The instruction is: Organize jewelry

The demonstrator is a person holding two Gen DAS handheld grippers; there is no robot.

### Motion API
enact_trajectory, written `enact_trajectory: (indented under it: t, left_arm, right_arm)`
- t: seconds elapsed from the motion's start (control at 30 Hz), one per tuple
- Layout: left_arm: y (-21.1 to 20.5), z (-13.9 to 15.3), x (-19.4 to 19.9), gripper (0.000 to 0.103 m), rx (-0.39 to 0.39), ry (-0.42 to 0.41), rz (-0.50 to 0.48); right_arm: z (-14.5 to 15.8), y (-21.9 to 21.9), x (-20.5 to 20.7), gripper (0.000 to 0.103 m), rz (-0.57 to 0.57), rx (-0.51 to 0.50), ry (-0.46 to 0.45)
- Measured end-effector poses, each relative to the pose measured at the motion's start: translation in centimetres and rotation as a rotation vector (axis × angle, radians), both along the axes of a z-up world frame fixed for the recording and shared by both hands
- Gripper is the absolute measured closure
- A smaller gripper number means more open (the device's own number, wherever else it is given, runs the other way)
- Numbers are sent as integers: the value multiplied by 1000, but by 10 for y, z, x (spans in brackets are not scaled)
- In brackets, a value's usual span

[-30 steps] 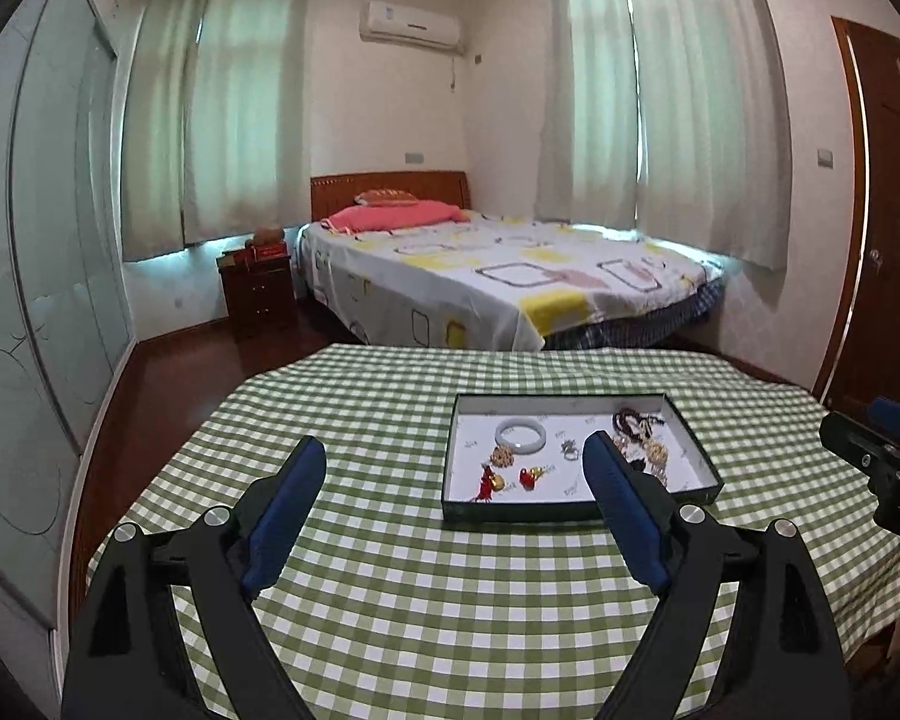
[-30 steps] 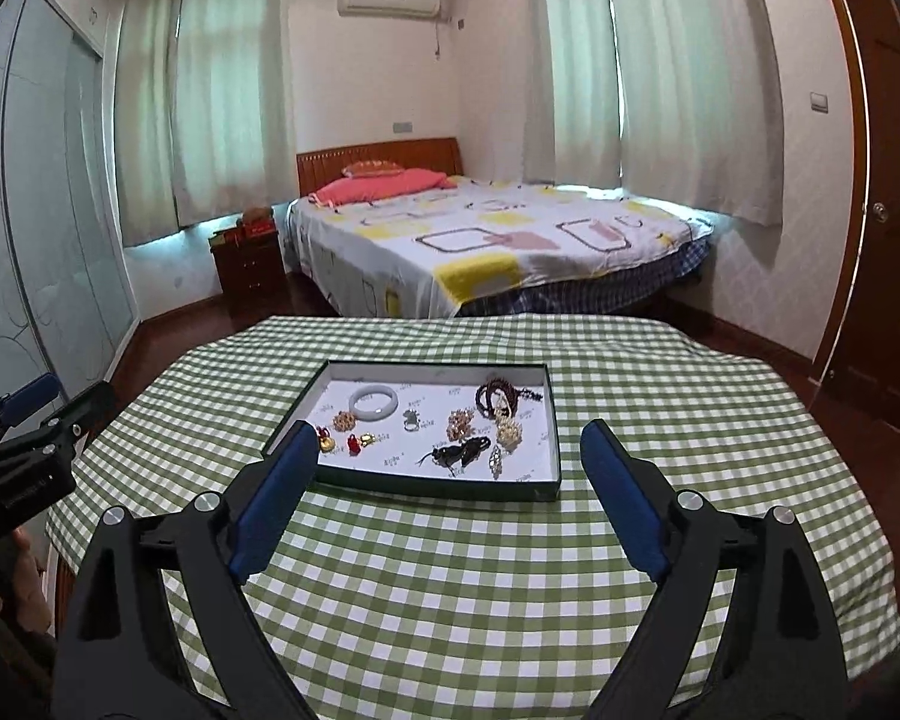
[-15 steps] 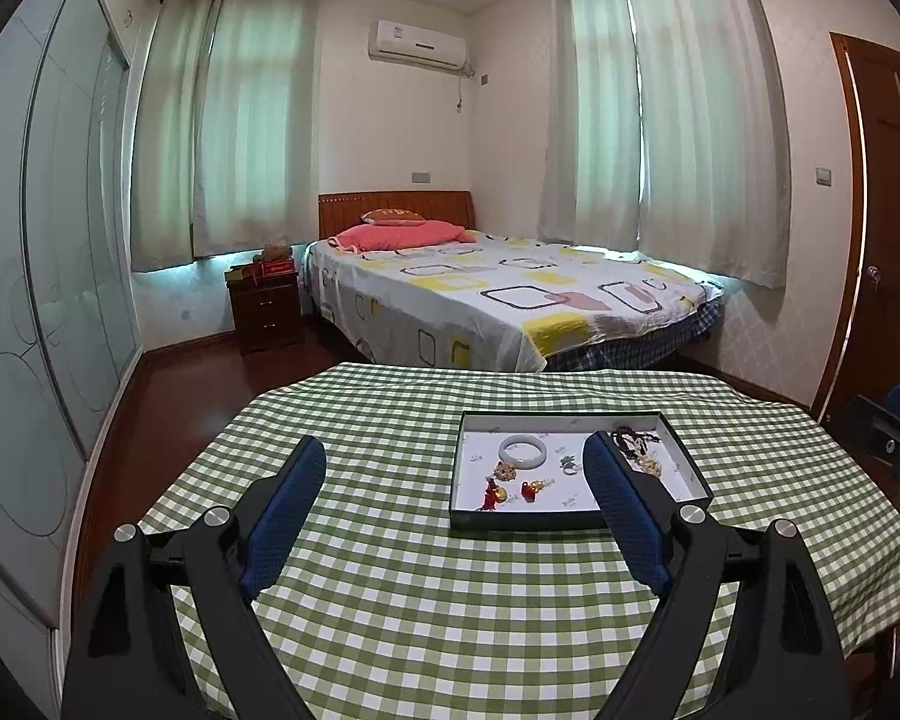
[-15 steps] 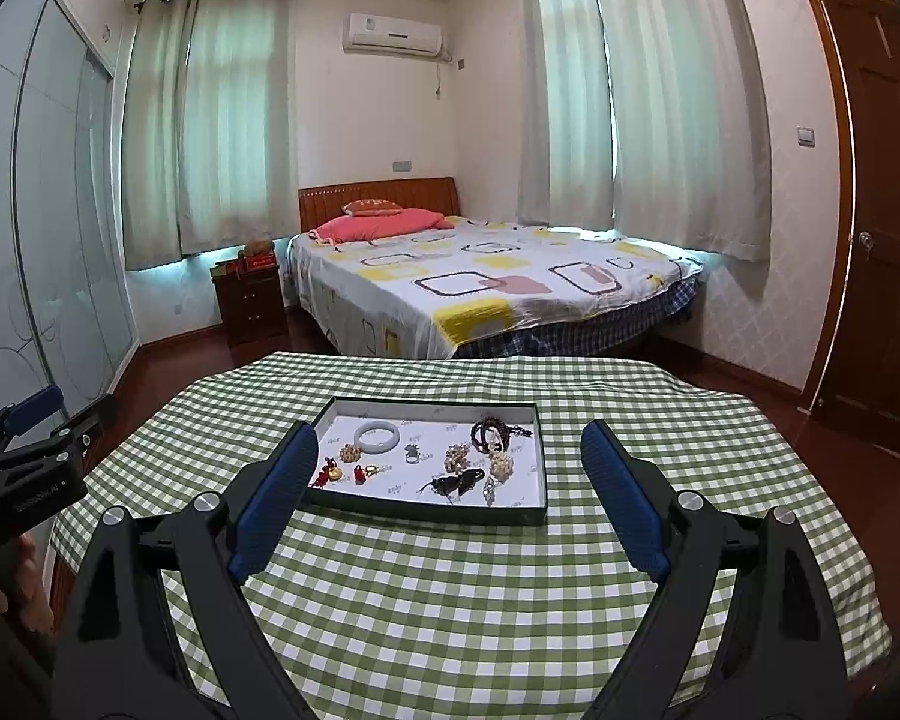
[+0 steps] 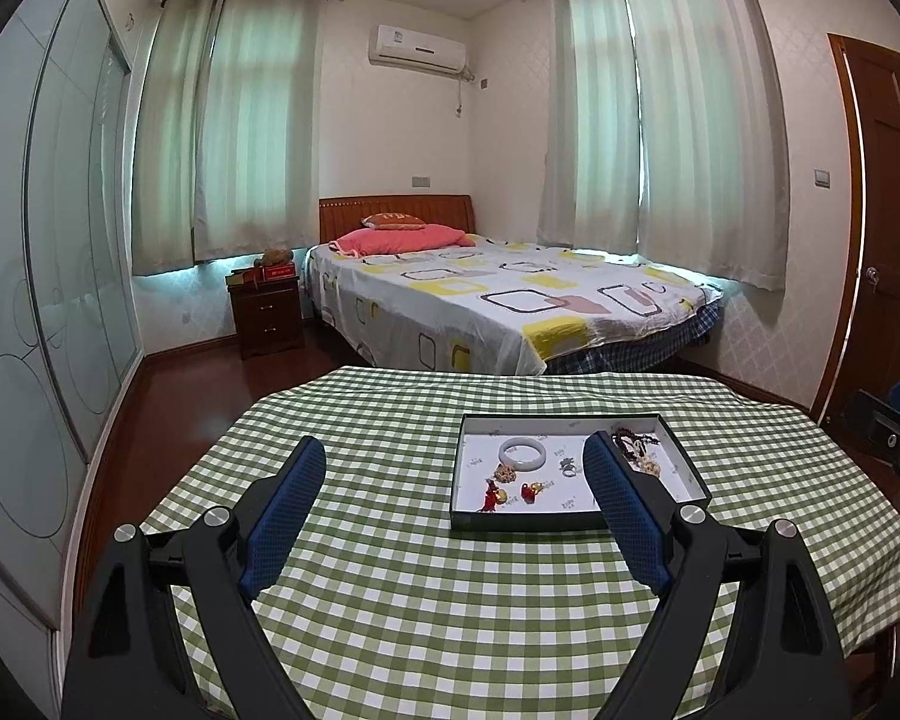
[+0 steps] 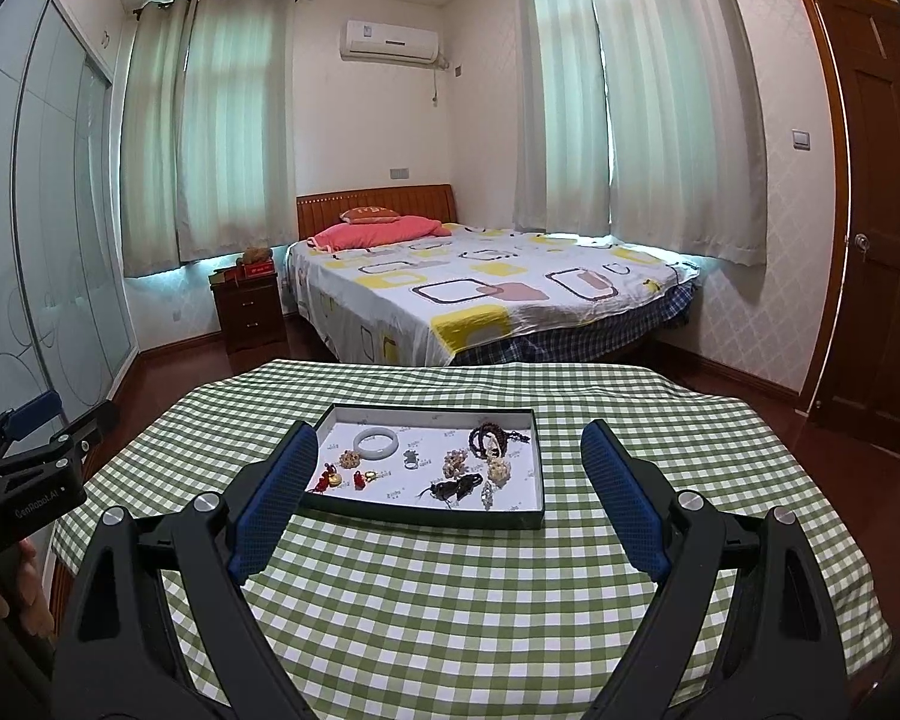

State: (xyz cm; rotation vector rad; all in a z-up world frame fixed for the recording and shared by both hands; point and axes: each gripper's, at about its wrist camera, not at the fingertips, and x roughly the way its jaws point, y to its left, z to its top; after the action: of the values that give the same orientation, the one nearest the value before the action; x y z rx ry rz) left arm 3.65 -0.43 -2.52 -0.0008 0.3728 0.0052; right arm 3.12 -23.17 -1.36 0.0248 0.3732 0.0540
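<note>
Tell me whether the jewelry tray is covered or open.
Open. The jewelry tray has no lid; a white bangle, dark bead strand and small pieces lie exposed on its white floor.

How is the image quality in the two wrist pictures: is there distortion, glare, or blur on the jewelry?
Left wrist view: strong fisheye bending, dark corners; the pale backlit curtains glow without washing out; the white jade-like bangle in the shallow dark-rimmed tray is sharp. Right wrist view: same bending; soft, even light on the green checked tablecloth, no motion blur; the smallest pieces are too small to identify.

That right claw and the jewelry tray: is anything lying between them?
Nothing: only bare checked tablecloth between the right claw and the tray, shown in the right wrist view.
</note>
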Motion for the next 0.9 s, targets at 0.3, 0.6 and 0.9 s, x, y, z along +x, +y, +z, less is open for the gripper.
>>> enact_trajectory:
  t: [0.3,0.6,0.9]
  left_arm:
    - [1,1,-1,18,-4,5,1]
    - [1,1,-1,18,-7,9,1]
    - [3,0,0,18,-13,15,2]
  right_arm:
    - [1,1,1,16,5,1,4]
    - [1,2,2,16,7,1,6]
    - [0,6,1,16,8,-1,7]
